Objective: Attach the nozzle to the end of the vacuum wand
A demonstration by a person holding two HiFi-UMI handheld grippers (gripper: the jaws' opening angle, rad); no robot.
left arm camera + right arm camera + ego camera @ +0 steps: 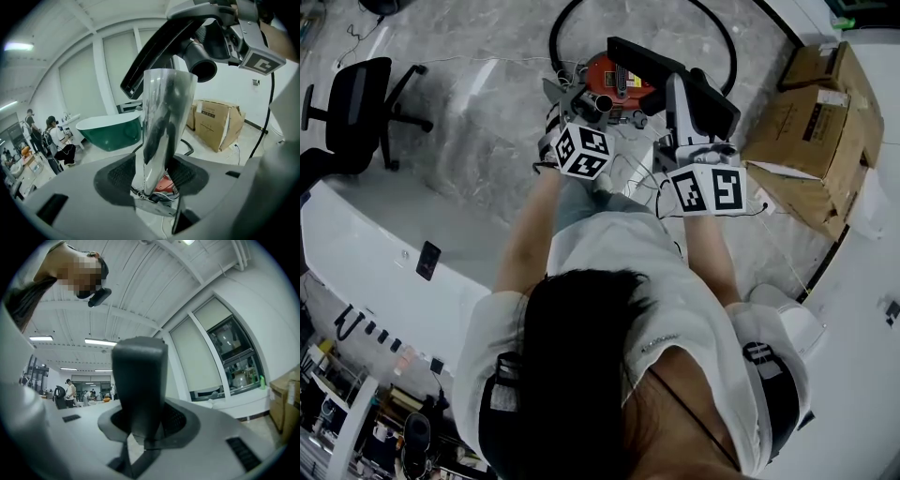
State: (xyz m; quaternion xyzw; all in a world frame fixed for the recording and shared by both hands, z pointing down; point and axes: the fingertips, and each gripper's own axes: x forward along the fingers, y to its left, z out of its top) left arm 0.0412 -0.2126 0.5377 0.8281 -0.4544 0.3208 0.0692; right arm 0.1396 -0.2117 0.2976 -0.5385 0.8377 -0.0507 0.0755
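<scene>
My left gripper [152, 177] is shut on the shiny metal vacuum wand [164, 117], which rises between the pads with its open end up. In the head view that gripper [572, 105] sits just left of the wand's round mouth [603, 101]. My right gripper [140, 423] is shut on the black nozzle [139, 380]. From above, the right gripper [682, 111] holds the nozzle [675, 77] beside the wand. In the left gripper view the nozzle's round socket [204, 66] hangs a short way above and to the right of the wand's end, apart from it.
The orange vacuum body [614, 77] lies on the floor beneath the grippers with its black hose [727, 37] looped behind. Cardboard boxes [811, 122] stand at the right, an office chair [356, 108] at the left. A green tub [108, 131] and several people are farther off.
</scene>
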